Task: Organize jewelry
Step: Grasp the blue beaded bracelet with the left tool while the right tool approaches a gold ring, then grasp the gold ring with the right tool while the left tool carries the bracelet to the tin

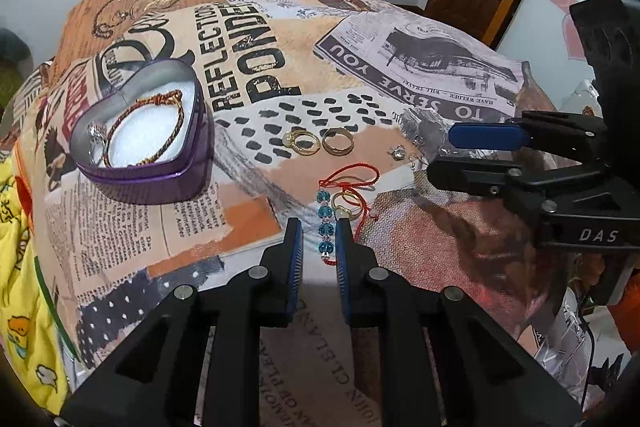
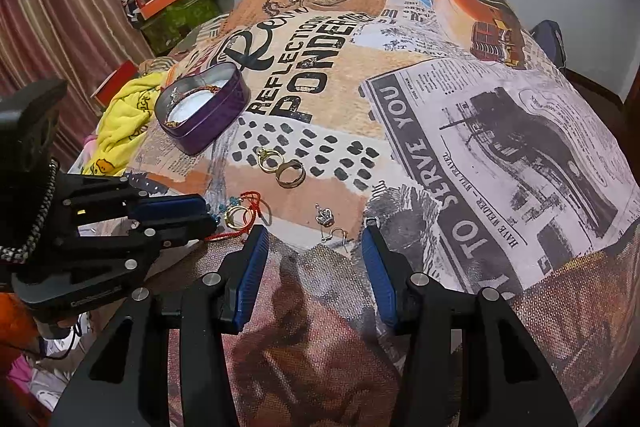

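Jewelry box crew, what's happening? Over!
Left gripper nearly shut around blue bead bracelet. Right gripper open, empty, near earrings. Heart tin open; path clear.

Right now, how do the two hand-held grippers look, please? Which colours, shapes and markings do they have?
Both are black plastic, with angular linked arms joined by round silver pins. The left gripper and right gripper each carry flat blue ribbed pads on the jaws. The right gripper's body shows white letters "DAS" in the left wrist view.

Glossy purple metal heart tin [image 1: 168,179] with white padding; shiny gold metal rings [image 1: 338,139]; matt printed cloth [image 1: 280,75] over the desk; faceted glassy blue beads [image 1: 325,213].
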Demonstrator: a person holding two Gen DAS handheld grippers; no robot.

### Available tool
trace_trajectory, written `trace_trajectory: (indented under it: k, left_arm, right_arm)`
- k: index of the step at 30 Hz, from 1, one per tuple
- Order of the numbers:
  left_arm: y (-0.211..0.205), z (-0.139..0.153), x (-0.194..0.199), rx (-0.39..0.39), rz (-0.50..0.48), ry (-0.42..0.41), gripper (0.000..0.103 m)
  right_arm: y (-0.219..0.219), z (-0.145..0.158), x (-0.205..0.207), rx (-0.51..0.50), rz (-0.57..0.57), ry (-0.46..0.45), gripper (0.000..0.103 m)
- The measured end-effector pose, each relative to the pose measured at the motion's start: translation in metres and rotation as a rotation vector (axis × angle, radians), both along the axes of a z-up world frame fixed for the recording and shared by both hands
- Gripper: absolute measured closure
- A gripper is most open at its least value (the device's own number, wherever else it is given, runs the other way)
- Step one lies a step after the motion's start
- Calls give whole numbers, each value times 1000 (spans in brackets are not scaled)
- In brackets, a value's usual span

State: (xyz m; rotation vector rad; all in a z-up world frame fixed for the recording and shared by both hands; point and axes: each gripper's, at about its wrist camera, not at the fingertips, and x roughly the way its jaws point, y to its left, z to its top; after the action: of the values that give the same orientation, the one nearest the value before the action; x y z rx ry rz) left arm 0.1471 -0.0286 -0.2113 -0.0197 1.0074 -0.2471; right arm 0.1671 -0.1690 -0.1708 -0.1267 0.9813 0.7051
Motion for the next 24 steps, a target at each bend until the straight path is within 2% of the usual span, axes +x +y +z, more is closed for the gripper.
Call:
trace_trajectory:
  k: [3,4,5,9,20,24]
  left_arm:
    - [-2,-2,0,-5,-6,-11,89]
    - [-3,-3,0,-8,-8,-14,91]
    - [-4,-4,0,-11,-11,-14,97]
    - [-3,1,0,-34,5,-21,97]
    - [22,60,-15,-75,88,-169,97]
    - [34,70,-17,-81,122,-194,97]
  right_arm:
    - [-1,0,1,-2,-4,3,58]
    - [-1,0,1,-2,-5,4,58]
    - [-2,0,0,-1,-7,4,58]
    - [-2,1,-1,4,-9,6,58]
    - [10,5,-6,24,25,4,58]
    - [24,2,-9,33,56,13,58]
